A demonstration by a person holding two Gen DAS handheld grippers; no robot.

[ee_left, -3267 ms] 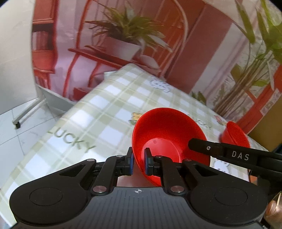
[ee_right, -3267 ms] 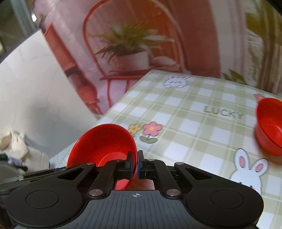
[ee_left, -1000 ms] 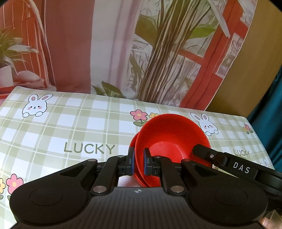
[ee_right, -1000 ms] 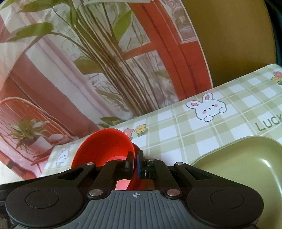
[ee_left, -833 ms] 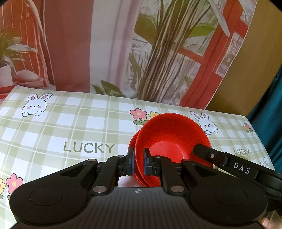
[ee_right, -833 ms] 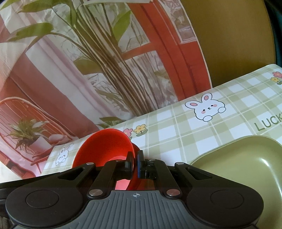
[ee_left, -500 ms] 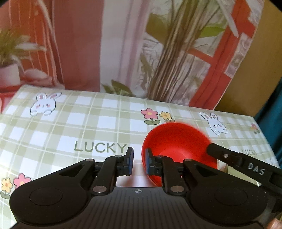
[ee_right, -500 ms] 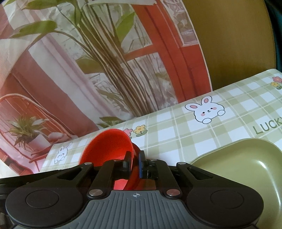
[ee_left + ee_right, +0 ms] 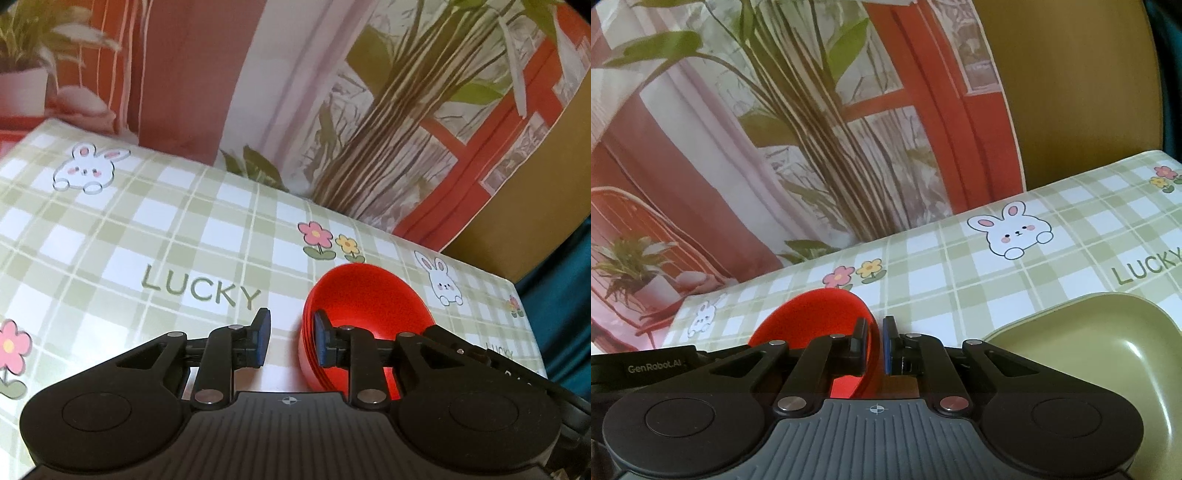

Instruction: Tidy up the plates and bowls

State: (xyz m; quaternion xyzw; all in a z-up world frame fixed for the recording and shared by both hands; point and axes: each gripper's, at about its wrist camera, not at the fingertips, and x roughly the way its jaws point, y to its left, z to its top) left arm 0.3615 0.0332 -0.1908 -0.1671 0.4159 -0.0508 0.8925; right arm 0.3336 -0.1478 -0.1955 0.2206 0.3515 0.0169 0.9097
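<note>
Two nested red bowls (image 9: 364, 299), green plate (image 9: 1108, 354) beside

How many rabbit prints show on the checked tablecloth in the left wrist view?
2: one rabbit print at the far left, one just beyond the red plastic bowls on the right. The left hand-held gripper may hide others.

Stack of red bowls (image 9: 364, 295), number in it unclear, one green plate (image 9: 1108, 354), two claws
</note>
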